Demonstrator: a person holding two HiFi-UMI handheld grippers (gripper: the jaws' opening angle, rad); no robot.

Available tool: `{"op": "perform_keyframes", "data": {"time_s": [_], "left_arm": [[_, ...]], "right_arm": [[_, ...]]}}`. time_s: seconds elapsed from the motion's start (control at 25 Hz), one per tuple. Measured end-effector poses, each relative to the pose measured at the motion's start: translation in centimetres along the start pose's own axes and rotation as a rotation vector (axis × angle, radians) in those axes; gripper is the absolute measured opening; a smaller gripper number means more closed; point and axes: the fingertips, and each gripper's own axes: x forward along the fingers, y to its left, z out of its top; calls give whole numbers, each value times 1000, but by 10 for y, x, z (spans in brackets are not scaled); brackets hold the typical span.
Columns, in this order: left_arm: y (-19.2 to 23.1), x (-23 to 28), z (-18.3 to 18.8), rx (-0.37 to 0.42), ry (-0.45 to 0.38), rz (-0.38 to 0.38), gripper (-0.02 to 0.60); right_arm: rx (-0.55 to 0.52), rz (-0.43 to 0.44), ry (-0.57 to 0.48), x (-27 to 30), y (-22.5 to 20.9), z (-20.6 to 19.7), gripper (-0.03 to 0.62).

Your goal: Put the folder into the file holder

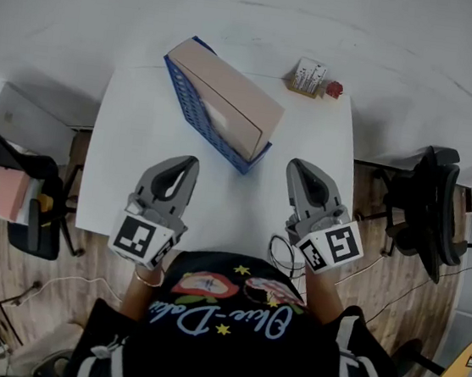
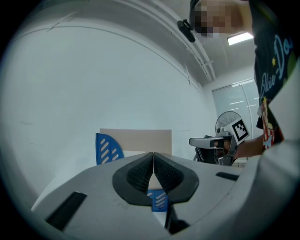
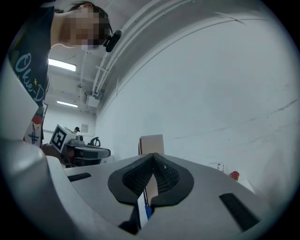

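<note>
A blue slotted file holder (image 1: pixel 196 112) stands at an angle on the white table (image 1: pixel 129 153), and a tan folder (image 1: pixel 230 97) sits upright inside it. Both grippers hover near the table's front edge, well short of the holder. My left gripper (image 1: pixel 192 163) is shut with nothing between its pads. My right gripper (image 1: pixel 294 165) is also shut and empty. In the left gripper view the holder (image 2: pixel 108 149) and folder (image 2: pixel 138 139) rise just beyond the closed jaws of the left gripper (image 2: pixel 153 154). The right gripper view shows the folder (image 3: pixel 152 143) edge-on past the right gripper (image 3: pixel 153 155).
A small box of desk items (image 1: pixel 309 76) and a red object (image 1: pixel 334 89) sit at the table's far right corner. A black office chair (image 1: pixel 426 207) stands to the right of the table, another chair (image 1: pixel 32 218) to the left. A fan (image 2: pixel 229 121) stands in the background.
</note>
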Motion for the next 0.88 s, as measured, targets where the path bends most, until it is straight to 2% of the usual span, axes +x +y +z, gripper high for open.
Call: {"op": "perform_keyframes", "data": {"time_s": [0.28, 0.48, 0.88], "left_arm": [[1, -2, 0, -27, 5, 9, 5], [1, -3, -1, 3, 2, -3, 5], [-2, -5, 1, -20, 1, 1, 5]], "right_arm": [[-9, 8, 10, 1, 3, -1, 0], [-11, 8, 13, 2, 4, -2, 0], [-14, 8, 17, 1, 4, -2, -1]]}}
